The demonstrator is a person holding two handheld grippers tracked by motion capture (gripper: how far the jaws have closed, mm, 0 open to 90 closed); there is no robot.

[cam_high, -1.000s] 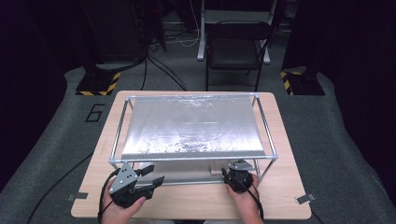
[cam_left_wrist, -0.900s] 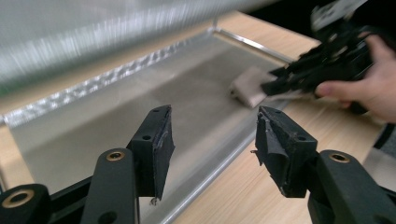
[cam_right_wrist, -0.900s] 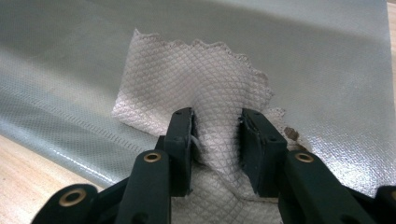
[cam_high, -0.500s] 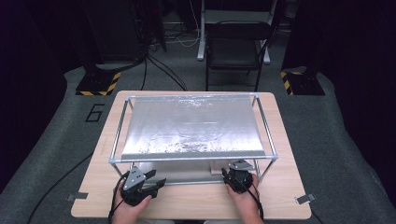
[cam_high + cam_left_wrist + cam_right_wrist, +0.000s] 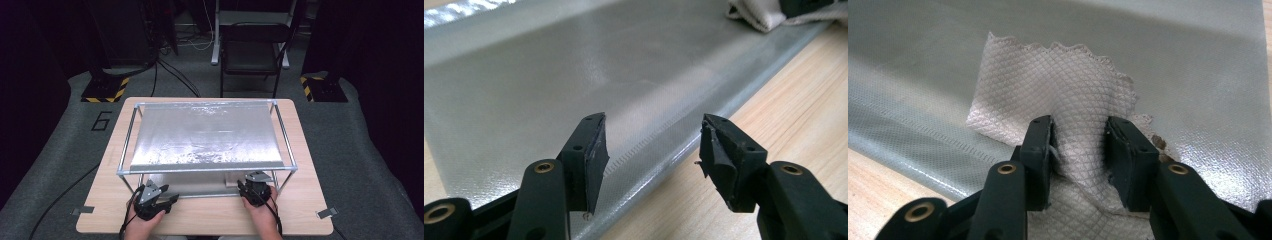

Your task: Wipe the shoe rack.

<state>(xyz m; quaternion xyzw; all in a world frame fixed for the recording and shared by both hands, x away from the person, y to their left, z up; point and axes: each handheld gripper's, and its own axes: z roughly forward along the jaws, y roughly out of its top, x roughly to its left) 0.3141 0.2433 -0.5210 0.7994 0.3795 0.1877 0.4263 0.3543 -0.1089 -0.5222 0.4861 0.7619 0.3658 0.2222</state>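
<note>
A white quilted cloth (image 5: 1058,85) lies on a silver mat (image 5: 1198,60) spread on the table under a metal frame. My right gripper (image 5: 1079,135) is shut on the cloth's near part, which bunches up between the jaws. In the high view it (image 5: 255,186) reaches under the frame's front rail at the right. My left gripper (image 5: 654,137) is open and holds nothing; it hovers over the mat's (image 5: 549,75) front edge, with the cloth (image 5: 756,12) far off. In the high view the left gripper (image 5: 172,200) is at the front left.
A metal rod frame (image 5: 207,170) stands on the wooden table (image 5: 210,215) and carries a shiny silver sheet (image 5: 205,135) as a roof over the mat. A black chair (image 5: 250,55) stands behind the table. Cables trail on the floor.
My left gripper has shifted a little to the right and dropped lower toward the frame's front rail. The right gripper has stayed in place.
</note>
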